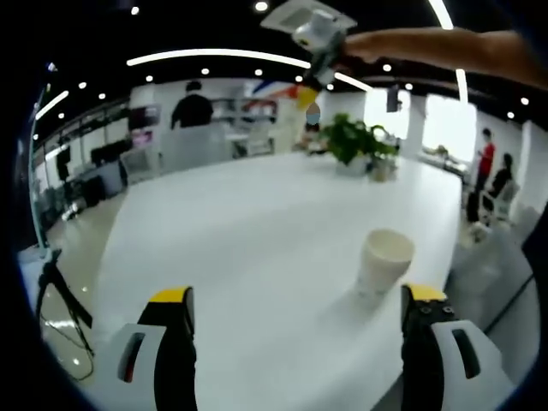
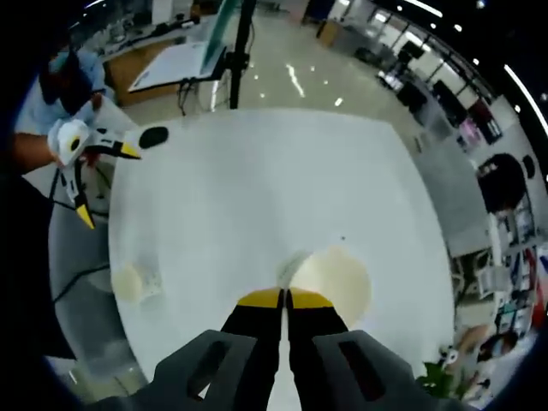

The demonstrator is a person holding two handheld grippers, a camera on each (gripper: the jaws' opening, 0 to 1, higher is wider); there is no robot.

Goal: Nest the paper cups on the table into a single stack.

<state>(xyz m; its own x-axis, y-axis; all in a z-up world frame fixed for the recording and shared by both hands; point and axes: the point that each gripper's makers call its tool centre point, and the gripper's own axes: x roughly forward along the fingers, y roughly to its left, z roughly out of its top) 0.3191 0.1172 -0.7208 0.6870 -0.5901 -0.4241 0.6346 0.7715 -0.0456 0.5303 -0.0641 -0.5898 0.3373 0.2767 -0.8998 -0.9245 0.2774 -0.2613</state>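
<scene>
Two paper cups on the white table, one held, one loose.

We see one cup (image 2: 334,278) pinched at its rim by the right gripper (image 2: 284,298), jaws closed on it, mouth facing up toward that camera. The other cup (image 1: 384,261) stands upright near the table (image 1: 257,257) edge, just ahead of the left gripper (image 1: 300,300), nearer its right jaw; that gripper is open and empty. We judge the left nearer. No readable writing.

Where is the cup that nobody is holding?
The small white paper cup stands upright on the white table, lower right in the left gripper view, just ahead of the left claw's right jaw.
</scene>
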